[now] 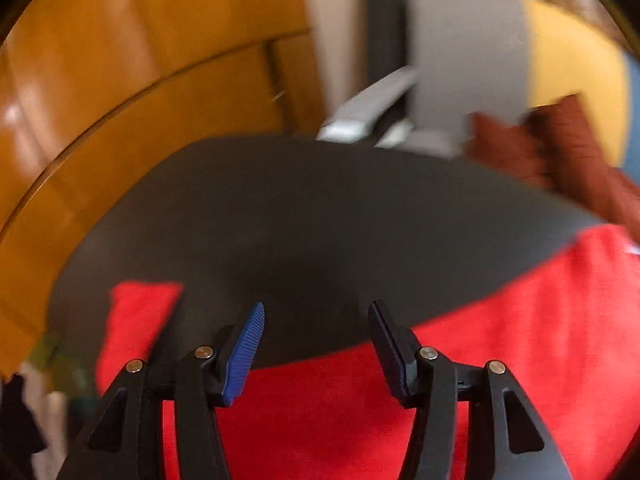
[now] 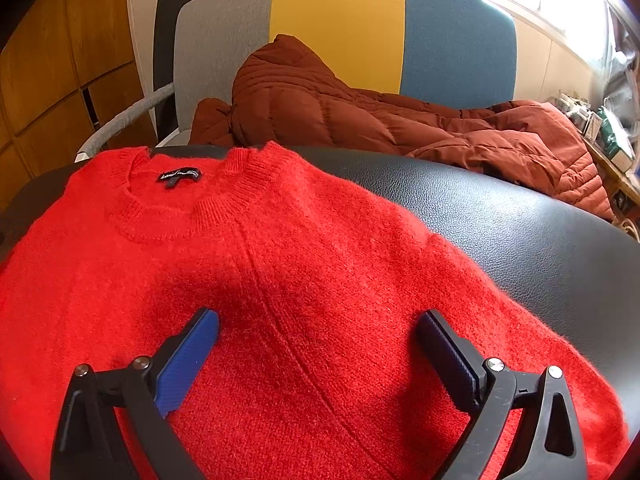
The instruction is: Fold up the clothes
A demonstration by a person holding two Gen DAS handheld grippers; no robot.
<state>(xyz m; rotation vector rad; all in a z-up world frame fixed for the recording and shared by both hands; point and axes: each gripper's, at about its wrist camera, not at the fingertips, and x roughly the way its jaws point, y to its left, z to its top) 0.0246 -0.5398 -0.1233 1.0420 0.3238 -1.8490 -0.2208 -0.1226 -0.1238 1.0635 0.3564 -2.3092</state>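
Both grippers spread wide, gripping nothing: left gripper (image 1: 316, 312) over black tabletop (image 1: 320, 208), right gripper (image 2: 318, 320) above red sweater (image 2: 280, 260).

Table (image 2: 500, 216): black, pebbled leather-like top, rounded far edge. Red knit sweater (image 2: 280, 272) spread flat on it, neck (image 2: 172, 200) toward far edge, black label showing inside collar. Bare top to the sweater's right and along far edge. Left wrist view blurred: same dark top (image 1: 300, 208), red sweater (image 1: 500, 340) covering near part.
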